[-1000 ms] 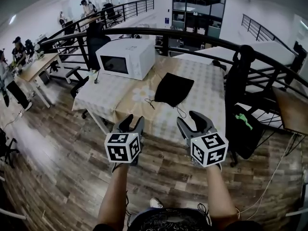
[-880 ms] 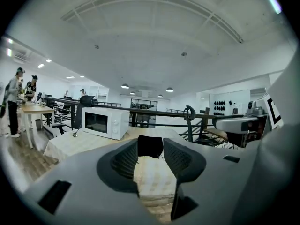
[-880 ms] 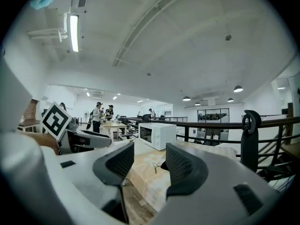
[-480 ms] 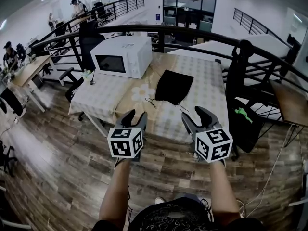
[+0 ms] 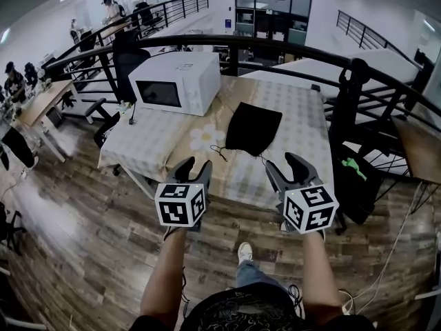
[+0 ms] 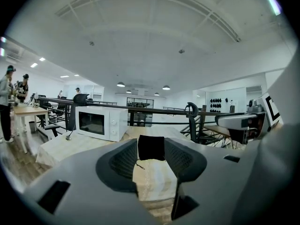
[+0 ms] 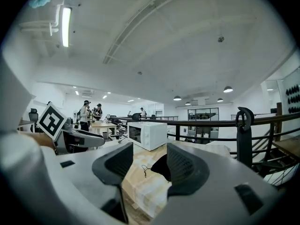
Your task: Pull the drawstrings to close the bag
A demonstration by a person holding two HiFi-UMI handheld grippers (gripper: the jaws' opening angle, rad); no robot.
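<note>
Lower centre of head view: left gripper point(image 5: 193, 166) and right gripper point(image 5: 284, 165) held short of table point(image 5: 303, 126) edge. Both jaws have just been opening and stand wide, nothing between them. Beyond, mid-frame, black bag point(image 5: 253, 128) lies flat, drawstrings point(image 5: 219, 150) trailing off its near corners. Best approach, I'd say: one gripper per cord, pinch near ends, pull apart evenly, keeping clear of microwave point(image 5: 178, 81), upper left.

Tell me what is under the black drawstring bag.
The black drawstring bag lies on a patterned tablecloth. The cloth right beneath it is covered, so nothing more shows.
</note>
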